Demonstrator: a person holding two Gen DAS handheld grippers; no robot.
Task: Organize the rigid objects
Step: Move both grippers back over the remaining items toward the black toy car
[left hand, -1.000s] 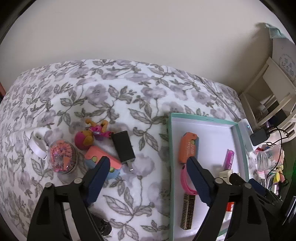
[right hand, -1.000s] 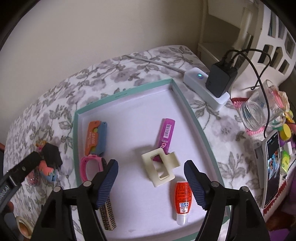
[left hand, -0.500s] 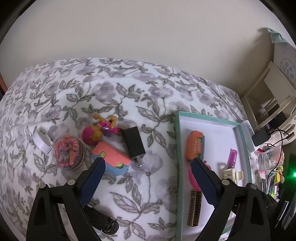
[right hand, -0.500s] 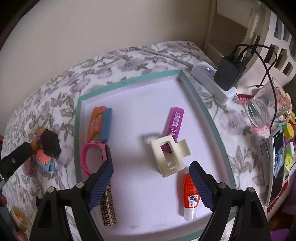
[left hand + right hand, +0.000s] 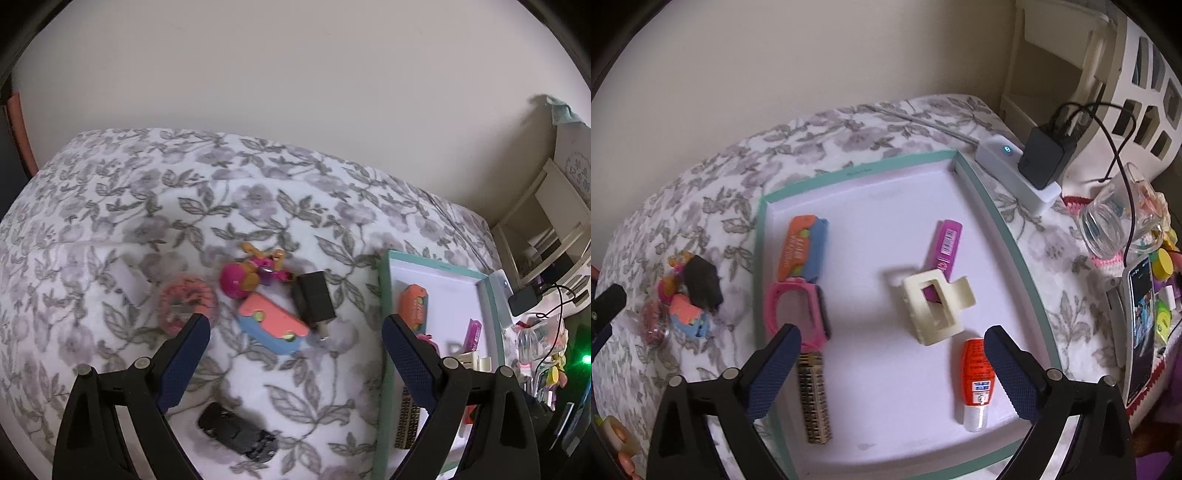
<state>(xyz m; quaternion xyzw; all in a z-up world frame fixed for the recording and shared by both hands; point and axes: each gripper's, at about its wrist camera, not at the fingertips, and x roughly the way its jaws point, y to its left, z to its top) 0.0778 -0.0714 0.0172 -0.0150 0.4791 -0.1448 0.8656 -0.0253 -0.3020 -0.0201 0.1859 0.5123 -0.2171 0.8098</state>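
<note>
Left wrist view: left tool [image 5: 295, 332] spread, empty, charger plug [image 5: 313, 302] dead ahead; next, descend and pinch.

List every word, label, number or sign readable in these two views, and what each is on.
Nothing reads clearly.
Orange case: white lettering, too blurred.
Pink tube: barcode and white script, unreadable.
Orange bottle: printed label, too small.
Tray rim: faint mark, illegible.
Power strip: lit blue light, no text.
Phone: screen picture, no legible text.
</note>
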